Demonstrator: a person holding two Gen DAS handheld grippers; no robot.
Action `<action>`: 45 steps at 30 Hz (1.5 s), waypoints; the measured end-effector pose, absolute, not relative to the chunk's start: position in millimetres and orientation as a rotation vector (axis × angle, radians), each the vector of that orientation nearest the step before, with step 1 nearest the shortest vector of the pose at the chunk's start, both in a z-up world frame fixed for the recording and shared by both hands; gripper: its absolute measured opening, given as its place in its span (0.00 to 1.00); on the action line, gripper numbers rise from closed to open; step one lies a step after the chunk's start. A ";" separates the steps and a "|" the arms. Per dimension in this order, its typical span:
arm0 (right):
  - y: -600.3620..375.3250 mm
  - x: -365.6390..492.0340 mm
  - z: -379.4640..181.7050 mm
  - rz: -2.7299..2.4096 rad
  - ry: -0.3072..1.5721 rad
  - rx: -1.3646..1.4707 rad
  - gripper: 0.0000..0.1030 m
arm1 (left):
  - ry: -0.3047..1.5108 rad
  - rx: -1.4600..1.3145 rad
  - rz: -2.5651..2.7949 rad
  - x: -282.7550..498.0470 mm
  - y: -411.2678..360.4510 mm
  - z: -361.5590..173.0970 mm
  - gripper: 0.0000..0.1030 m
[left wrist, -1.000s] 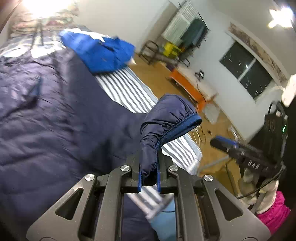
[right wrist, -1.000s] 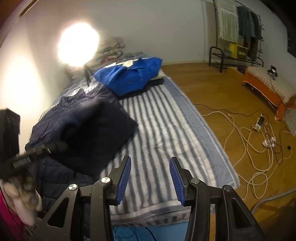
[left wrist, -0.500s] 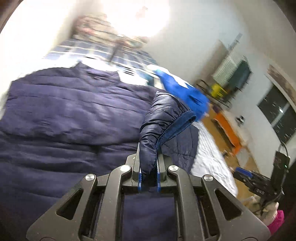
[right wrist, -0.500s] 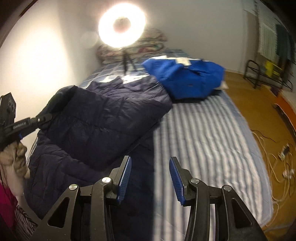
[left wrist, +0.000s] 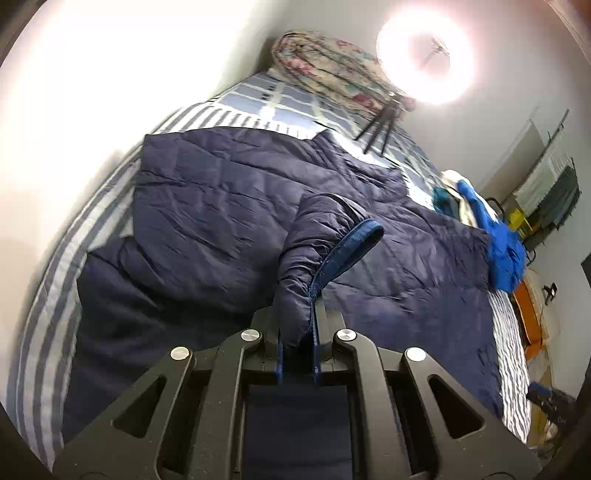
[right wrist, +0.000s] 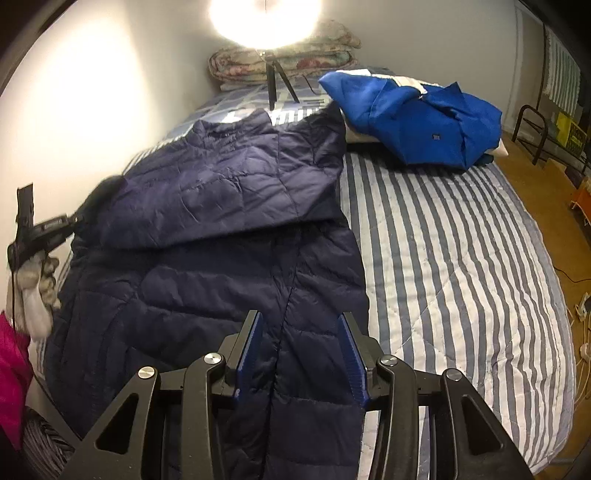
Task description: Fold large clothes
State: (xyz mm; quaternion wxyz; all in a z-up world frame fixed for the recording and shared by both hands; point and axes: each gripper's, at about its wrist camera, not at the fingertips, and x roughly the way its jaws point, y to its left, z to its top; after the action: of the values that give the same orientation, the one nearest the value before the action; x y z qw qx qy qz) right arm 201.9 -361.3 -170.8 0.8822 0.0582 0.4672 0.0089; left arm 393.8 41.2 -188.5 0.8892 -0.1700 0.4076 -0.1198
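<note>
On the striped bed (right wrist: pixel 461 266) the navy jacket (right wrist: pixel 221 258) is lying spread along the wall side, filling the right-wrist view from nine o'clock to six o'clock.

The left gripper (left wrist: pixel 295 347) is clenching the sleeve cuff (left wrist: pixel 325 251) between its pads and holding it lifted above the jacket's body. In the right-wrist view it is showing at nine o'clock, at the jacket's far left edge. The sleeve is lying folded across the chest, so this step looks like laying that sleeve flat. To do it well, the cuff probably needs lowering straight down onto the body before letting go, kept taut so the puffy fabric is not bunching or sliding off the wall-side edge.

The right gripper (right wrist: pixel 301 354) is hanging released, jaws wide apart, over the jacket's hem near the zip line at six o'clock, touching nothing that I can see.

Counting: one navy jacket, one blue garment (right wrist: pixel 417 114) heaped at one o'clock, one ring light (right wrist: pixel 264 14) at twelve o'clock, two grippers.
</note>
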 end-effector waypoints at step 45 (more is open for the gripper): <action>-357.1 183.7 -180.2 -0.005 1.021 0.065 0.43 | 0.851 -0.161 -0.149 404.5 67.9 -155.9 0.41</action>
State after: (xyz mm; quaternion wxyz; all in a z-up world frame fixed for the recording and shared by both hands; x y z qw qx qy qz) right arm 183.7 -357.1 -180.2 0.8719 0.0310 0.4886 -0.0026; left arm 404.5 67.9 -155.9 0.9049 -0.0781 0.4121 -0.0722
